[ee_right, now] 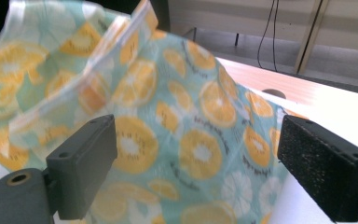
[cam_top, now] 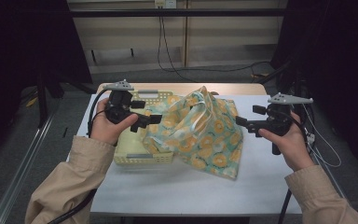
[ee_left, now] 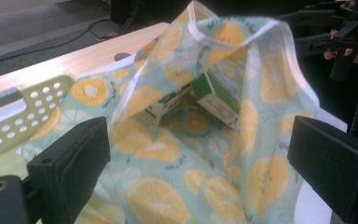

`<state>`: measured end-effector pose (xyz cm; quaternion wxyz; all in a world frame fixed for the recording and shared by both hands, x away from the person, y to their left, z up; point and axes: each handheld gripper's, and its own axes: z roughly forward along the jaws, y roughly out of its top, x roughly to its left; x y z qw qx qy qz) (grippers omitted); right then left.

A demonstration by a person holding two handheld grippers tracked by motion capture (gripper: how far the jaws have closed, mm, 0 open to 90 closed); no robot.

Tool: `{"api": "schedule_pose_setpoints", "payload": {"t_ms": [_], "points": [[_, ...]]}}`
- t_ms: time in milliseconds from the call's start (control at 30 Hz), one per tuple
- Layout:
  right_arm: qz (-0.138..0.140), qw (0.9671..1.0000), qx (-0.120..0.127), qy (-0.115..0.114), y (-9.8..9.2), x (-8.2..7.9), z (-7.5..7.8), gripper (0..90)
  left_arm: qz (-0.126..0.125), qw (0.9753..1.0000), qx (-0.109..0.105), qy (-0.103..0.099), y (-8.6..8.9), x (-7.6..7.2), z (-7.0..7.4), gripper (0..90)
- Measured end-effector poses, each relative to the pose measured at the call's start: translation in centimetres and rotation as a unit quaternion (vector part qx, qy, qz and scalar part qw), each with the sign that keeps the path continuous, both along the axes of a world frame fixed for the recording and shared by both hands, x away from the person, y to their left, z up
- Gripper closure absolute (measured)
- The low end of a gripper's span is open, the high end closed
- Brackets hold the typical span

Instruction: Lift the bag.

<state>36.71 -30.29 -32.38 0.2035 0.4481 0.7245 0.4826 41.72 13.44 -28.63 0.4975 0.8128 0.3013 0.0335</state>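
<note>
Lemon-print bag (cam_top: 204,133) at table (cam_top: 177,186) centre, overlapping the basket (cam_top: 142,158) at 9 o'clock; 2 cartons (ee_left: 209,95) inside. Left gripper (cam_top: 147,120) and right gripper (cam_top: 242,123) flank it, jaws spread, holding nothing.

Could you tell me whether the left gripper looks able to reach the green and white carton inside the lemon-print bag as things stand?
Probably yes. The left gripper has its jaws open, facing the bag's open mouth, and the carton lies visible inside with nothing in front; only the loose rim might snag.
</note>
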Motion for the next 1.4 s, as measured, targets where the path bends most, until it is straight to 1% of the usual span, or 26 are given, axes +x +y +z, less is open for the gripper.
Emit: {"api": "schedule_pose_setpoints", "payload": {"t_ms": [100,133,200,233,300,333,400,433,500,600,667,733,800,833,867,933,967,1000,1067,1167,1267,1333,1400], "points": [[0.005,1.0,0.004,0.0,0.0,-0.8,-0.9,11.9,0.006,1.0,0.0,-0.001,0.7,-0.6,-0.8,5.6],[0.005,1.0,0.002,0.001,0.0,-1.0,-1.2,11.9,0.006,1.0,0.004,-0.001,1.0,-0.9,-1.0,5.6],[0.003,0.9999,-0.011,0.001,0.0,-1.5,-1.8,10.9,0.009,0.9999,0.006,-0.007,1.4,-1.4,-1.4,5.8],[0.003,0.9999,-0.013,-0.001,0.0,-1.8,-2.1,10.9,0.008,0.9999,0.008,-0.006,1.7,-1.6,-1.6,6.0],[0.005,1.0,-0.008,0.001,-0.1,-2.3,-2.7,10.8,0.009,0.9999,0.002,-0.008,2.2,-2.1,-2.0,6.0],[0.004,0.9999,-0.01,0.001,-0.1,-2.6,-3.0,10.9,0.01,0.9999,0.004,-0.008,2.5,-2.4,-2.3,6.1],[0.004,0.9997,-0.024,0.0,-0.2,-3.1,-3.5,10.8,0.01,0.9999,-0.002,-0.01,2.9,-2.8,-2.7,6.1],[0.004,0.9997,-0.026,-0.001,-0.2,-3.3,-3.7,10.8,0.009,0.9999,0.002,-0.009,3.1,-3.0,-2.9,6.1],[0.003,0.9997,-0.023,0.001,-0.3,-3.7,-4.0,10.3,0.014,0.9998,0.009,-0.014,3.4,-3.5,-3.3,6.1],[0.004,0.9994,-0.033,-0.001,-0.2,-4.4,-4.6,10.1,0.018,0.9997,0.007,-0.015,3.9,-4.1,-3.8,6.0],[0.008,0.9994,-0.034,0.001,-0.2,-4.8,-5.1,10.0,0.02,0.9996,0.008,-0.017,4.2,-4.3,-4.1,6.0],[0.008,0.9993,-0.036,0.004,-0.2,-5.1,-5.6,10.0,0.024,0.9995,0.011,-0.019,4.5,-4.6,-4.4,6.0],[0.009,0.9992,-0.038,0.003,-0.2,-5.4,-6.0,10.0,0.025,0.9995,0.01,-0.016,4.9,-4.9,-4.8,6.0],[0.008,0.9993,-0.036,0.003,-0.3,-5.6,-6.2,10.0,0.029,0.9994,0.01,-0.019,5.2,-5.0,-5.0,6.0],[0.009,0.9993,-0.036,0.003,-0.3,-5.7,-6.4,10.0,0.032,0.9992,0.014,-0.021,5.4,-5.2,-5.1,6.1],[0.009,0.9992,-0.039,0.004,-0.4,-6.0,-6.8,10.0,0.038,0.999,0.009,-0.019,5.9,-5.5,-5.4,6.0],[0.008,0.9992,-0.038,0.006,-0.4,-6.1,-6.9,10.0,0.04,0.999,0.01,-0.019,6.2,-5.6,-5.5,5.9],[0.007,0.9993,-0.036,0.008,-0.4,-6.1,-7.1,10.0,0.04,0.999,0.009,-0.018,6.4,-5.8,-5.7,5.5],[0.008,0.9993,-0.036,0.006,-0.5,-6.3,-7.3,10.0,0.042,0.9989,0.016,-0.015,6.8,-6.1,-6.0,5.5],[0.006,0.9993,-0.036,0.007,-0.6,-6.5,-7.5,10.3,0.049,0.9986,0.016,-0.014,7.6,-6.5,-6.6,5.5],[0.005,0.9991,-0.042,0.006,-0.6,-6.7,-7.8,10.4,0.057,0.9981,0.018,-0.014,8.3,-7.0,-7.2,5.5],[0.007,0.9991,-0.041,0.005,-0.6,-6.9,-8.0,10.5,0.06,0.9981,0.012,-0.011,8.7,-7.3,-7.5,5.5],[0.006,0.9991,-0.042,0.006,-0.6,-7.0,-8.2,10.5,0.067,0.9976,0.014,-0.01,9.1,-7.6,-7.9,5.5]]}}
